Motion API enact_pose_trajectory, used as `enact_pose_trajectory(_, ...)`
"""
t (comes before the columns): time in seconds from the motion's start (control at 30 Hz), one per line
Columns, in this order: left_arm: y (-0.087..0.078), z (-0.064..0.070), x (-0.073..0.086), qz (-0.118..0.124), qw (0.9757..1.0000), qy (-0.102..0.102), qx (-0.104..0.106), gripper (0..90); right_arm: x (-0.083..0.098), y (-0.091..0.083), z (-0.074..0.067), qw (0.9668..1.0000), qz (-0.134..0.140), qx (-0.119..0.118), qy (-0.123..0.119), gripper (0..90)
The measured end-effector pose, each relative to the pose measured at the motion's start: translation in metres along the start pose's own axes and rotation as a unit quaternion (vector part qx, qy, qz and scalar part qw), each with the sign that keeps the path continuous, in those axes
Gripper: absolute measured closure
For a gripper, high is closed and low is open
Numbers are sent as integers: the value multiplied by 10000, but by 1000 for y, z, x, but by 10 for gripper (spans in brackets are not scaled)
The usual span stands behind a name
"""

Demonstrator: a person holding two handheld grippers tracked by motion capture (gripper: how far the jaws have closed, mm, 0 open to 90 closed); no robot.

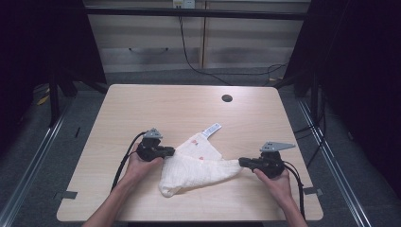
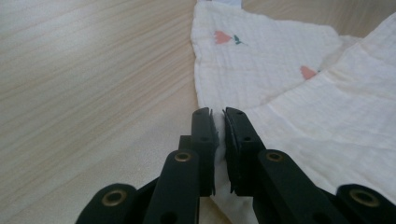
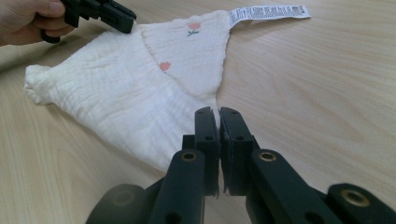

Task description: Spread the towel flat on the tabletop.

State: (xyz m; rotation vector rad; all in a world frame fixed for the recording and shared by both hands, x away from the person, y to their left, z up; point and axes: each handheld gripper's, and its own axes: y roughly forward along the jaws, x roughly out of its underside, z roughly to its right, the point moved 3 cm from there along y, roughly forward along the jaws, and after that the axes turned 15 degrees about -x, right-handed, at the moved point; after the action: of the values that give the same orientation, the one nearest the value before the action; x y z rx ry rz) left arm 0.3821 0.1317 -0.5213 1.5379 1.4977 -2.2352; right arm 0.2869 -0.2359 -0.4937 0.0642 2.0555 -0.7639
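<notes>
**Both grippers pinching the cloth**

Cream cloth (image 1: pixel 198 170) lies lower centre of the table (image 1: pixel 142 109), white label (image 1: pixel 211 130) poking out at its upper edge. Left gripper (image 1: pixel 171 152), left of centre, jaws nipped tight on the cloth's edge. Right gripper (image 1: pixel 242 162), lower right, clamped on the opp. corner, cloth btwn its pads.
</notes>
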Motion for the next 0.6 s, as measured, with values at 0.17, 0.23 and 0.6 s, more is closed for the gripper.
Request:
enact_pose_trajectory(0.17, -8, -1, -1, 103, 9999, 18, 1, 822, 0, 0, 0, 10000, 15, 3, 14, 869)
enact_pose_trajectory(0.23, -10, -1, -1, 100, 9999, 4, 1, 819, 0, 0, 0, 10000, 10, 0, 10, 869)
enact_pose_trajectory(0.6, -26, 0, -6, 326, 9994, 48, 74, 804, -1, -2, 0, 10000, 57, 8, 12, 868)
